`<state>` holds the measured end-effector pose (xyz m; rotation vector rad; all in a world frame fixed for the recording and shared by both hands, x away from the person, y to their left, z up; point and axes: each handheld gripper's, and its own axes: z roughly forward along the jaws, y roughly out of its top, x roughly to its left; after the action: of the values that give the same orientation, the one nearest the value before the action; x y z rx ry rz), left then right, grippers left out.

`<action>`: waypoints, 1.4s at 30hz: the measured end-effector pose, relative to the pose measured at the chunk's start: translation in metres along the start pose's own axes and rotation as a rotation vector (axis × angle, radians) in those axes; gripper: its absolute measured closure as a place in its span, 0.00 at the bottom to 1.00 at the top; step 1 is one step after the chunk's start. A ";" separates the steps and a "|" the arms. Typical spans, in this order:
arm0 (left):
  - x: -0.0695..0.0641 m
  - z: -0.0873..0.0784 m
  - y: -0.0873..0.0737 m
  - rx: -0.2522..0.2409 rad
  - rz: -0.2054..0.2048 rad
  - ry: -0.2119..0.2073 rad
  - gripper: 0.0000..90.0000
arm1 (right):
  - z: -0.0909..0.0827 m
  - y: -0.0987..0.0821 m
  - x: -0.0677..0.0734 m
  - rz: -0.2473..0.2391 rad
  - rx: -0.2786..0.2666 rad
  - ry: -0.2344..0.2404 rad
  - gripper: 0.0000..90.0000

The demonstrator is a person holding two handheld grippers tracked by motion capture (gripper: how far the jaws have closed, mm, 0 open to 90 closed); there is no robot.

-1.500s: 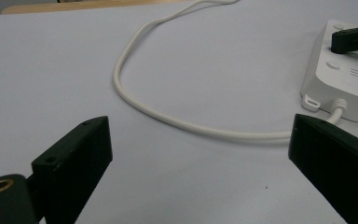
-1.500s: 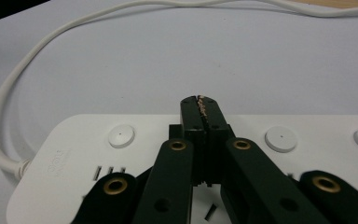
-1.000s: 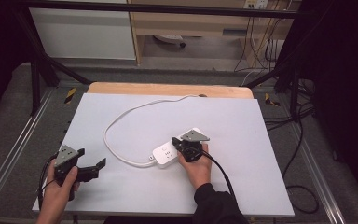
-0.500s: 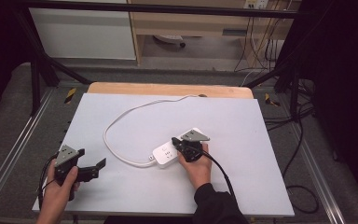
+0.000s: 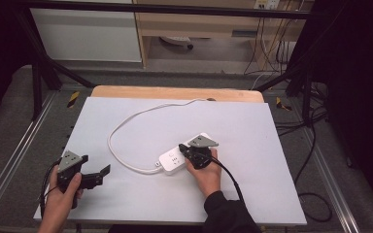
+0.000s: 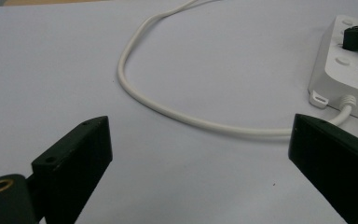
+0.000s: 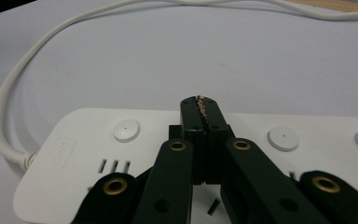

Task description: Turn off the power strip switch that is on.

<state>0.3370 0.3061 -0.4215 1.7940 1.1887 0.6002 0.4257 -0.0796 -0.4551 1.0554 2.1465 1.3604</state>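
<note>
From the high view, the white power strip (image 5: 183, 156) lies near the middle of the counter (image 5: 272, 194), its one white cord (image 5: 126, 124) looping away to the left and back to the far edge. My right tool (image 5: 187, 154) rests over the strip with its tips pointed down at the top face. My left tool (image 5: 99, 174) hovers well apart, near the left front corner.

In the left tool view, my two black jaws stand wide apart with nothing between them. The cord (image 6: 168, 109) curves across the bare counter ahead, and the strip's end (image 6: 349, 70) sits at the far right with the other tool's tip above it.

In the right tool view, my jaws are closed tight, pad against pad, holding nothing. Their joined tip sits over the strip (image 7: 74, 144), between two round switch buttons (image 7: 126, 130). I count three buttons here, one left of the tip and two right, plus one small group of three slots.

I judge the step to be pressing a button with the closed tip. To do it well I should slide sideways until the tip is centred on one button, then push straight down, gently enough that the strip doesn't skid. Bringing the left tool over to steady the strip's end would help.
</note>
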 end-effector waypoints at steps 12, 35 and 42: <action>0.003 0.000 -0.001 -0.004 -0.008 0.021 0.07 | -0.010 0.022 -0.015 0.068 0.009 0.041 1.00; 0.006 -0.004 -0.001 -0.030 -0.022 0.022 0.07 | -0.021 0.038 0.011 0.022 0.017 0.097 0.34; 0.005 -0.004 -0.001 -0.029 -0.018 0.011 0.07 | -0.027 0.052 0.015 0.031 0.039 0.062 0.16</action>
<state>0.3357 0.3119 -0.4207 1.7554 1.1969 0.6147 0.4186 -0.0714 -0.3954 1.0787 2.2180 1.3872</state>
